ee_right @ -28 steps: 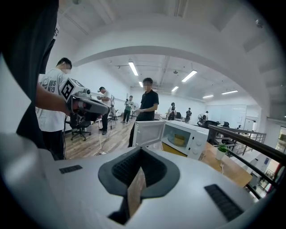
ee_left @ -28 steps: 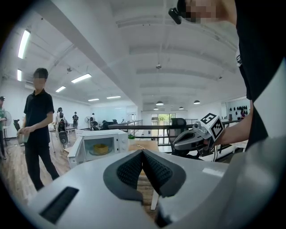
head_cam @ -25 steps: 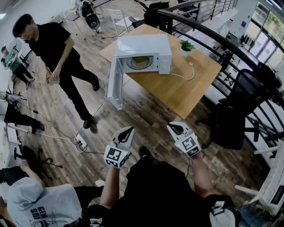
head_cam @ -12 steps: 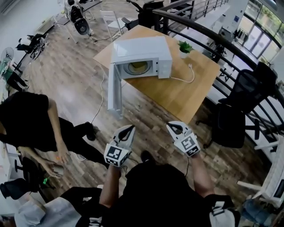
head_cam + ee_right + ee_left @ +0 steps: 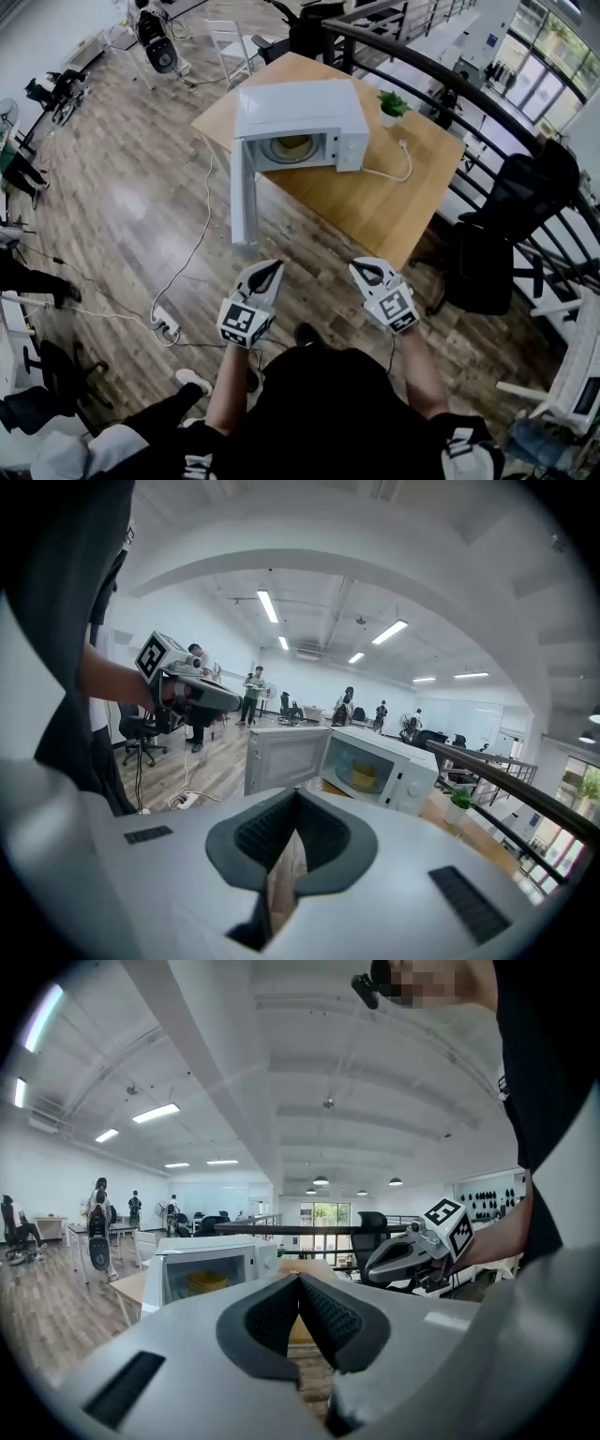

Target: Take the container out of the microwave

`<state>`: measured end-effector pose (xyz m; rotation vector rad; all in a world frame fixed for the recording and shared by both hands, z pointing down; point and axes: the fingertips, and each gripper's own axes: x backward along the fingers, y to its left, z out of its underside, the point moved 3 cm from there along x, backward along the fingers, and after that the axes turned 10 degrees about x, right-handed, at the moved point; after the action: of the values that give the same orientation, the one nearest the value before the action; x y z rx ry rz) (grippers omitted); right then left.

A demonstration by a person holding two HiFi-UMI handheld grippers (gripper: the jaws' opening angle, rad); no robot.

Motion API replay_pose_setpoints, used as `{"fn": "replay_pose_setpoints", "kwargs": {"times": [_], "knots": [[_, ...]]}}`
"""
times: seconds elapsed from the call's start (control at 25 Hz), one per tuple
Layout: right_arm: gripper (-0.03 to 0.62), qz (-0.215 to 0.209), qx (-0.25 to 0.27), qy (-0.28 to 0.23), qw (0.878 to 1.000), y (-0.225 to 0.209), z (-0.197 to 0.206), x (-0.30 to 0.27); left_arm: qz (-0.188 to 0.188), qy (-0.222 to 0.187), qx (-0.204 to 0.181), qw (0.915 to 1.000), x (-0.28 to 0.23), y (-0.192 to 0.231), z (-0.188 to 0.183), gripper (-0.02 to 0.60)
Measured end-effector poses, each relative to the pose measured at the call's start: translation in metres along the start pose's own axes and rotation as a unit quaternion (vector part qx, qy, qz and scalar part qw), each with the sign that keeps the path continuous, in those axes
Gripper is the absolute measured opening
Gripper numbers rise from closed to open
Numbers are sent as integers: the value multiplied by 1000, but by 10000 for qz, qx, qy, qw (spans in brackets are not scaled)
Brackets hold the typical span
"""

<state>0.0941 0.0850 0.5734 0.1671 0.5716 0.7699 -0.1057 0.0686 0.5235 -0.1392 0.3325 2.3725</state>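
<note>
A pale wooden bench (image 5: 375, 202) stands on a brown plank floor (image 5: 112, 206), with a small potted plant (image 5: 393, 101) near its far edge. Just beyond the bench a curved black railing (image 5: 422, 56) runs past, a black office chair (image 5: 502, 234) sits to the bench's right, and a white chair (image 5: 230, 39) stands behind it to the left. Farther beyond the bench are tall windows (image 5: 553, 67), and long strip lights (image 5: 156, 1112) glow on the white ceiling above.

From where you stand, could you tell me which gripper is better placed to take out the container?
Right, probably. The open door of the microwave hangs on the left, in the way of the left gripper; the right gripper faces the yellow container unobstructed. Both are shut and far off.
</note>
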Motion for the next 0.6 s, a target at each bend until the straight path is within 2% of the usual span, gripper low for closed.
{"fn": "replay_pose_setpoints", "kwargs": {"times": [0.36, 0.6], "knots": [[-2, 204, -23, 7, 9998, -6, -10, -28, 230, -49, -114, 9997, -6, 29, -9, 2], [-2, 159, -44, -42, 9999, -2, -18, -51, 167, -41, -153, 9997, -3, 50, -13, 2]]}}
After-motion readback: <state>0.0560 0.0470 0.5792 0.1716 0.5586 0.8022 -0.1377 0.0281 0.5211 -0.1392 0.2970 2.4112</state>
